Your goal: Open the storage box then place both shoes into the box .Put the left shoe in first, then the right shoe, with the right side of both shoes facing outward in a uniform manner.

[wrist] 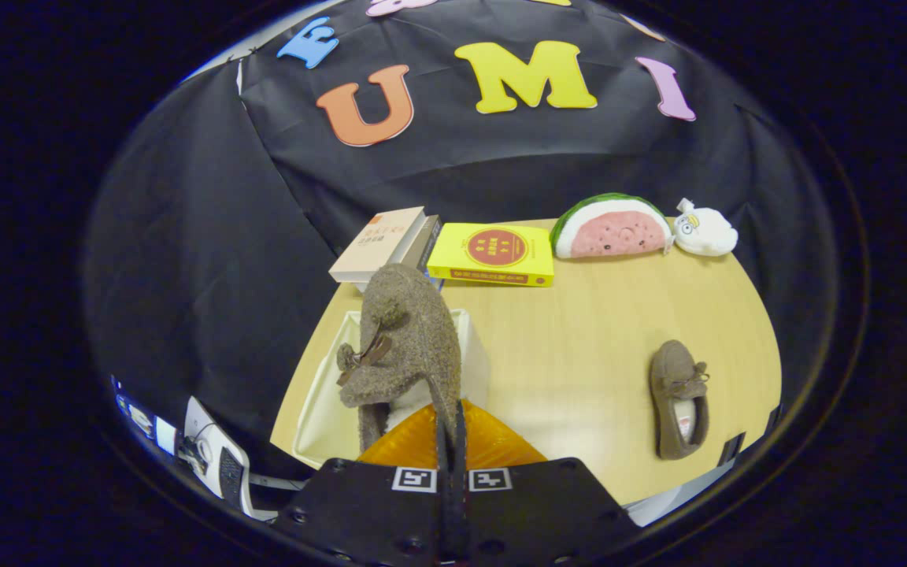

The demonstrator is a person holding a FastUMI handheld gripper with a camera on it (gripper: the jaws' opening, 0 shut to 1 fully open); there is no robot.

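held shoe: a brown fuzzy slipper (406,339) with a small bow is gripped by its collar edge and hangs just ahead of the tongs, over the open storage box.
held shoe axis: the long axis is seen running away from the tongs toward the books; the rounded end points at the books, the opening side faces down toward the tongs. which end is toe cannot be told for certain.
tongs: the tongs (451,429) are pressed together on a thin edge of the slipper, with both fingers closed on the fabric and almost no gap seen between them.
storage box: a pale open box (320,409) stands on the bench beneath the held slipper; an orange translucent flap (493,445) is seen just ahead of the tongs, touching the box's near side.
second shoe: a matching brown slipper (680,398) lies flat on the bench well apart from the box, on the right of the tongs; its long axis runs toward and away from the tongs, bowed end farther, opening nearer.
bench: a light wooden bench (579,339) carries everything.
far side: tan books (379,244) and a yellow book (493,253) lie beyond the box; a watermelon plush (611,228) and a white plush (705,230) lie beside them.
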